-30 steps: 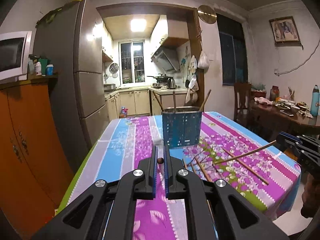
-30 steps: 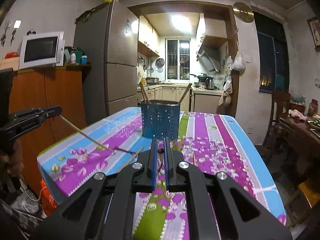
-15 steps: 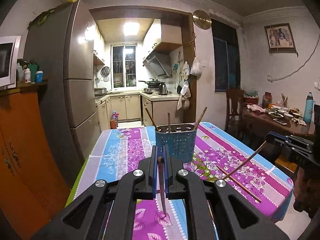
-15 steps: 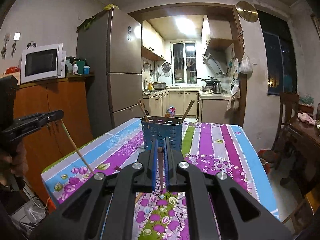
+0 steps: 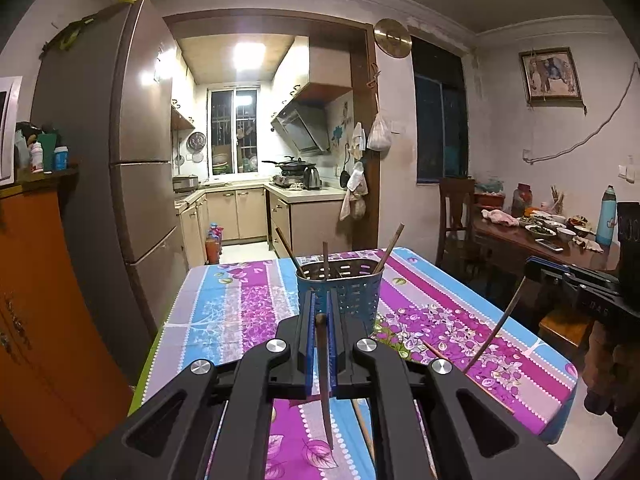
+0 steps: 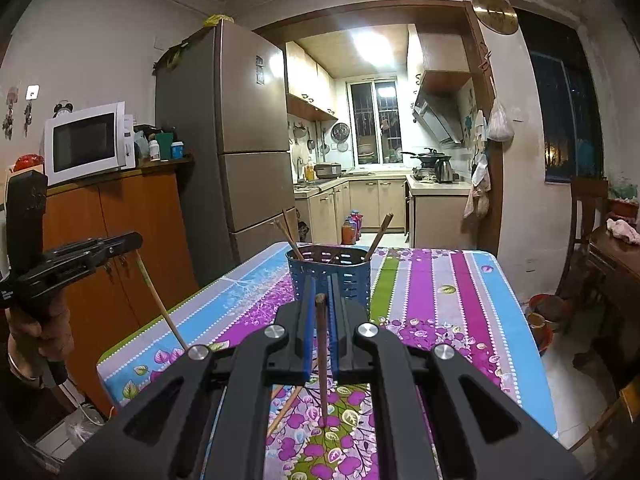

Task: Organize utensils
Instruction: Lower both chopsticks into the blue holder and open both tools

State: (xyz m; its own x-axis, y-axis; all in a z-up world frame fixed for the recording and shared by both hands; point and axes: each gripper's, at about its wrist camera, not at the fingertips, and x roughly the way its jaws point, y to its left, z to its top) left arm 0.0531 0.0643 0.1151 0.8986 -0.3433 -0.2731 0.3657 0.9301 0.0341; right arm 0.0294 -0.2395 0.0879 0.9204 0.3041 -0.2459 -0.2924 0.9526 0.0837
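Note:
A blue perforated utensil holder (image 5: 347, 288) stands on the floral tablecloth with three chopsticks in it; it also shows in the right wrist view (image 6: 329, 276). My left gripper (image 5: 319, 308) is shut on a brown chopstick (image 5: 324, 384) that hangs nearly upright, tip down, above the table. My right gripper (image 6: 320, 300) is shut on another chopstick (image 6: 321, 360), also hanging tip down. Each gripper shows in the other's view, the right gripper (image 5: 532, 270) with its chopstick (image 5: 496, 326), the left gripper (image 6: 134, 242) with its chopstick (image 6: 160, 300).
Loose chopsticks (image 6: 286, 406) lie on the table (image 5: 224, 316) near its front. A fridge (image 5: 120, 184) and an orange cabinet (image 6: 120, 240) stand to the left. A dark dining table (image 5: 536, 248) with dishes and a chair (image 5: 456, 216) stand to the right.
Both grippers have risen and tilted, lifting their chopsticks from lying slanted near the table to hanging nearly upright. The holder now appears lower and farther in both views.

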